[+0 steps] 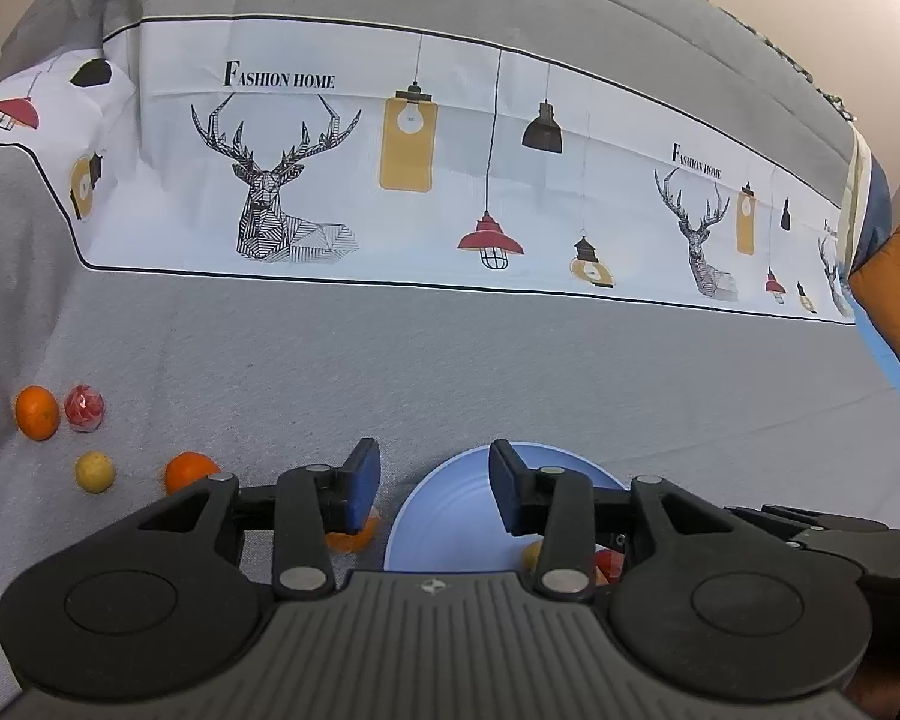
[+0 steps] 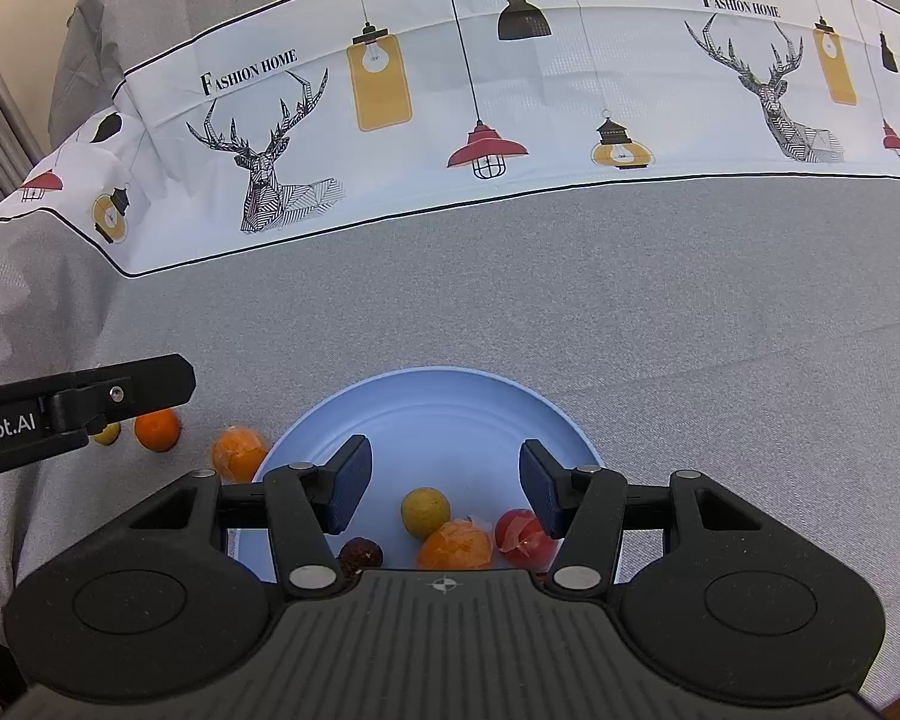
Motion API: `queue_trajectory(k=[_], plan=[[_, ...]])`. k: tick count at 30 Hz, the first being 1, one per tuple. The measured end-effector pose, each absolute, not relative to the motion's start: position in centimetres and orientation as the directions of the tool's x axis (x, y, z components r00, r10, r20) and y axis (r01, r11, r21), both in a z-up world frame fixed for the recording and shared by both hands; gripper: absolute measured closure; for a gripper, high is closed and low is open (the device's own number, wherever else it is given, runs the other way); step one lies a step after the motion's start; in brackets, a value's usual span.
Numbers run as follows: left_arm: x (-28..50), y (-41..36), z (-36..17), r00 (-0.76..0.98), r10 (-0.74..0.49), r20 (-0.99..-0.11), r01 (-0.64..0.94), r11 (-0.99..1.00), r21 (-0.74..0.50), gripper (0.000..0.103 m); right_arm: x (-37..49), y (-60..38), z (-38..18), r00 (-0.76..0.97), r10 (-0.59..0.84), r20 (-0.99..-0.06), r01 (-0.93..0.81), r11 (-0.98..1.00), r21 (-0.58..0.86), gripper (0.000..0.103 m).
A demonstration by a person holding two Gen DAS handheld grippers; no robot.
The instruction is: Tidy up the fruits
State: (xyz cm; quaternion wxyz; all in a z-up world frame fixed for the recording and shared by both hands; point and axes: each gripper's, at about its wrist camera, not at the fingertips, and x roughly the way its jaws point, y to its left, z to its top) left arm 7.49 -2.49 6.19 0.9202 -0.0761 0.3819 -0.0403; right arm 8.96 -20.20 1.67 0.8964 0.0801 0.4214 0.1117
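Your left gripper (image 1: 435, 483) sits spread and empty, its left pad over the wrapped orange fruit (image 1: 354, 534) beside the round light-blue plate (image 2: 438, 414). Right gripper (image 2: 444, 489) hovers spread over the plated fruit, holding nothing.

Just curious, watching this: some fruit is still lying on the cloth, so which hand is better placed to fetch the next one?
Probably the left gripper: the loose orange lies just below it. The right gripper hangs open above the plate.

cloth band (image 1: 450, 180) print: "FASHION HOME", above left deer head (image 1: 270, 180)
second print: "FASHION HOME" again, above right deer head (image 1: 699, 228), same band
left claw (image 2: 78, 408) arm: partial white lettering "obot.AI"
other text: none readable
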Motion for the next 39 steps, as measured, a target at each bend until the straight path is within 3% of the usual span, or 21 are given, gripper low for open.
queue_trajectory(k=[20,22,23,25,27,30,36,39], plan=[[6.8,-2.5,6.8,0.724,-0.138,-0.675,0.035,0.986,-0.164,0.059,9.0,-19.9,1.7,0.62,0.271,-0.737,-0.13,0.961,0.244,0.046],[6.3,-2.6,7.2,0.742,-0.141,-0.656,0.049,0.987,-0.156,0.064,9.0,-19.7,1.7,0.622,0.273,-0.734,-0.135,0.961,0.243,0.046],[6.0,-2.7,7.5,0.751,-0.141,-0.645,0.057,0.987,-0.149,0.072,9.0,-19.5,1.7,0.624,0.273,-0.732,-0.137,0.961,0.241,0.046],[5.4,-2.8,8.0,0.769,-0.144,-0.623,0.074,0.988,-0.137,0.082,9.0,-19.3,1.8,0.628,0.277,-0.727,-0.142,0.96,0.243,0.051],[4.8,-2.7,8.6,0.788,-0.148,-0.597,0.092,0.988,-0.124,0.093,9.0,-19.1,1.8,0.63,0.284,-0.723,-0.147,0.958,0.248,0.067],[3.8,-1.8,9.7,0.805,-0.176,-0.566,0.131,0.984,-0.119,0.094,9.0,-18.9,1.9,0.633,0.306,-0.711,-0.161,0.951,0.265,0.079],[2.7,2.5,11.7,0.833,-0.103,-0.543,0.101,0.994,-0.032,0.093,8.7,-18.2,3.0,0.67,0.348,-0.656,-0.212,0.936,0.279,0.081],[2.1,5.8,9.7,0.833,-0.044,-0.552,0.033,0.999,-0.03,0.093,8.6,-17.8,3.4,0.682,0.371,-0.63,-0.235,0.927,0.291,0.081]])
